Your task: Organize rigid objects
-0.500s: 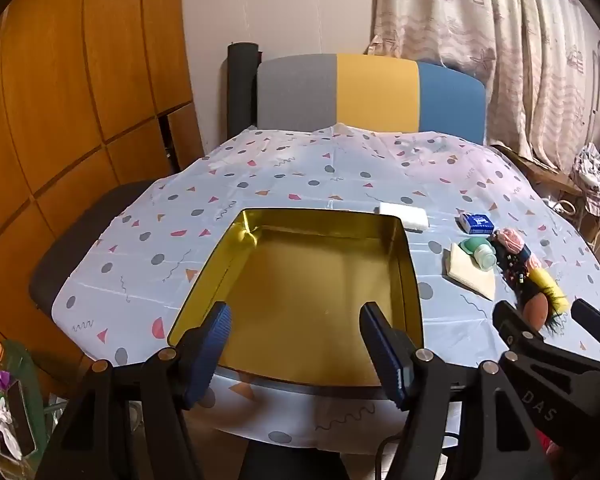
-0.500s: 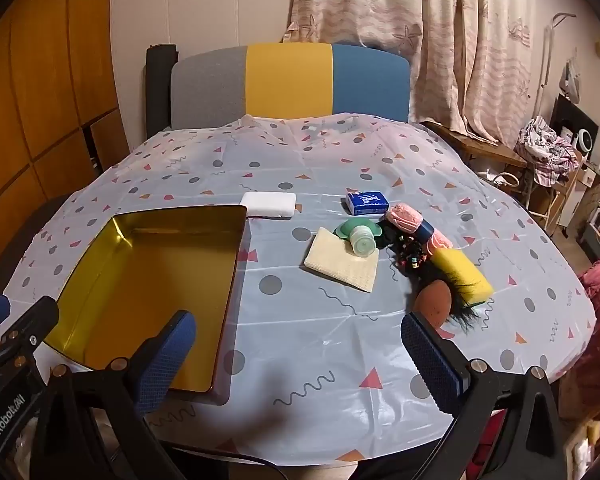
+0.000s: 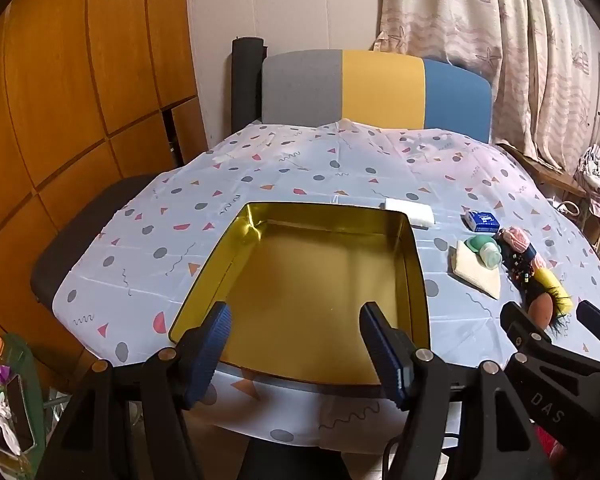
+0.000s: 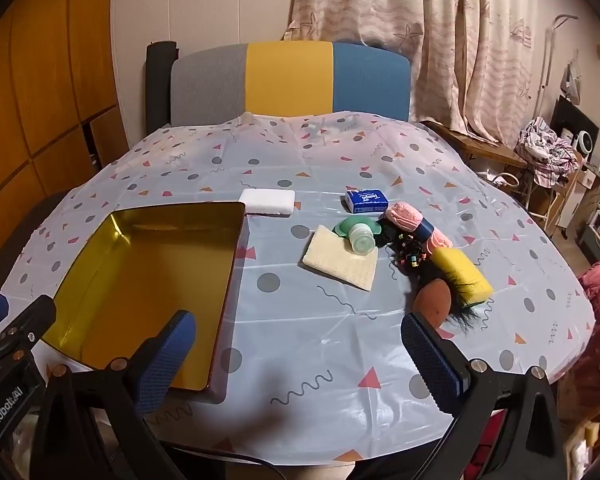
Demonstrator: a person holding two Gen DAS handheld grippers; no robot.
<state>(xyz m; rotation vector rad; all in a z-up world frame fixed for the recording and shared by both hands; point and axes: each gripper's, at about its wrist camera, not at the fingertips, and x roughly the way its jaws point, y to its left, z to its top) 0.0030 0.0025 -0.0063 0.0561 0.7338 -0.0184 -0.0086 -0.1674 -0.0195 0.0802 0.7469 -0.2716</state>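
We hold left gripper over near edge of gold tin tray, jaws spread, nothing between. Right gripper hangs above patterned tablecloth, jaws wide, nothing held. Right of tray: white block, blue tissue pack, cream cloth under green bottle, yellow sponge.

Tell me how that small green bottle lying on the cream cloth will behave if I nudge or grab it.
The green bottle lies on its side on the cream cloth, so it will probably roll if nudged. It looks like smooth plastic, likely light and a bit slippery. It seems rigid enough for the open right gripper to pinch across its body.
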